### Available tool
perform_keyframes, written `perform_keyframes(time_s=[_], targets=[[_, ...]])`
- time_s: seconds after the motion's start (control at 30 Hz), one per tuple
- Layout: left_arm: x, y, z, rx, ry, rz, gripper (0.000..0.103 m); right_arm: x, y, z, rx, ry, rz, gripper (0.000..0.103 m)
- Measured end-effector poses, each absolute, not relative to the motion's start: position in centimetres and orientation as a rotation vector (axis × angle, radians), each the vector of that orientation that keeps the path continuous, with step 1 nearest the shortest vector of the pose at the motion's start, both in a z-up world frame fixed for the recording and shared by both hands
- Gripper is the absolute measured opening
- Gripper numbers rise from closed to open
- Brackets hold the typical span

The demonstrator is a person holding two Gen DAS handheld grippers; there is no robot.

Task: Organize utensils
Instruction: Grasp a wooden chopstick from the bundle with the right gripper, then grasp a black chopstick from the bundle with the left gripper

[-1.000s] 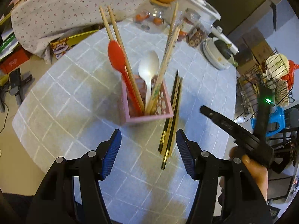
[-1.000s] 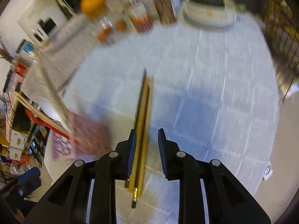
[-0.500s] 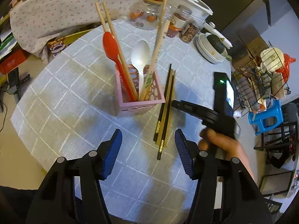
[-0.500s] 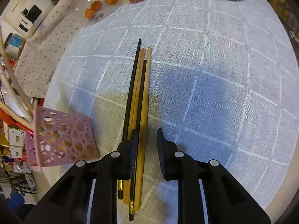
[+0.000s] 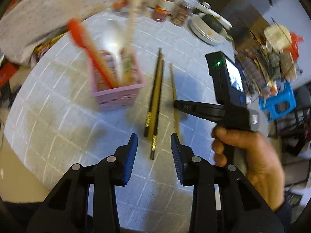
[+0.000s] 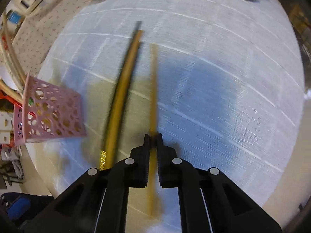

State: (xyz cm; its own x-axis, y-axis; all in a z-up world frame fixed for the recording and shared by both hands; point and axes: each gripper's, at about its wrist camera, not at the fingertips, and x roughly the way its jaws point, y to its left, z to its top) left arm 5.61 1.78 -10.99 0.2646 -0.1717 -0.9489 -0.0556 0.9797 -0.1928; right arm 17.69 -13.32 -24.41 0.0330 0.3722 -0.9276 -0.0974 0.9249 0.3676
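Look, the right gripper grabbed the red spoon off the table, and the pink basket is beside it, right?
Not the red spoon. The right gripper is shut on a light wooden chopstick, as the right wrist view shows. The red spoon stands in the pink basket, which is indeed beside it.

A round table under a pale blue-grey checked tablecloth (image 5: pixel 58 104) fills the middle. At upper left lies a white flowered cloth (image 5: pixel 44 13). Stacked white plates (image 5: pixel 204 33) are upper right, a blue plastic stool (image 5: pixel 279 103) at right edge.
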Motion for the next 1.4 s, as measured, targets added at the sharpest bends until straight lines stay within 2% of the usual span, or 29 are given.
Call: perform_keyframes(time_s=[0.2, 0.4, 0.6, 0.77, 0.87, 0.97, 1.1, 1.4], targets=[[9.8, -4.0, -14.0, -0.012, 1.265, -0.059, 0.033, 16.9, -21.0, -22.0, 0.390, 1.428, 0.307, 0.007], [15.3, -7.1, -19.3, 0.119, 1.290, 0.046, 0.033, 15.9, -25.1, -20.2, 0.483, 1.372, 0.297, 0.007], [17.7, -7.3, -22.7, 0.197, 1.301, 0.138, 0.048, 15.0, -25.3, -18.7, 0.509, 1.329, 0.345, 0.007], [17.6, -6.3, -23.4, 0.164, 1.298, 0.139, 0.050, 15.4, -24.9, -18.3, 0.517, 1.319, 0.353, 0.007], [16.9, -6.9, -23.4, 0.153, 1.315, 0.059, 0.007, 15.4, -25.4, -18.3, 0.526, 1.315, 0.346, 0.007], [15.8, -7.2, -23.4, 0.088, 1.344, -0.001, 0.006, 15.3, -25.7, -18.1, 0.529, 1.309, 0.334, 0.007], [15.6, -5.7, -23.5, -0.132, 1.421, -0.111, 0.004, 15.1, -26.1, -18.1, 0.524, 1.308, 0.320, 0.007], [15.4, -5.9, -21.9, -0.136, 1.370, -0.170, 0.006, 15.1, -26.3, -18.0, 0.523, 1.303, 0.321, 0.007]])
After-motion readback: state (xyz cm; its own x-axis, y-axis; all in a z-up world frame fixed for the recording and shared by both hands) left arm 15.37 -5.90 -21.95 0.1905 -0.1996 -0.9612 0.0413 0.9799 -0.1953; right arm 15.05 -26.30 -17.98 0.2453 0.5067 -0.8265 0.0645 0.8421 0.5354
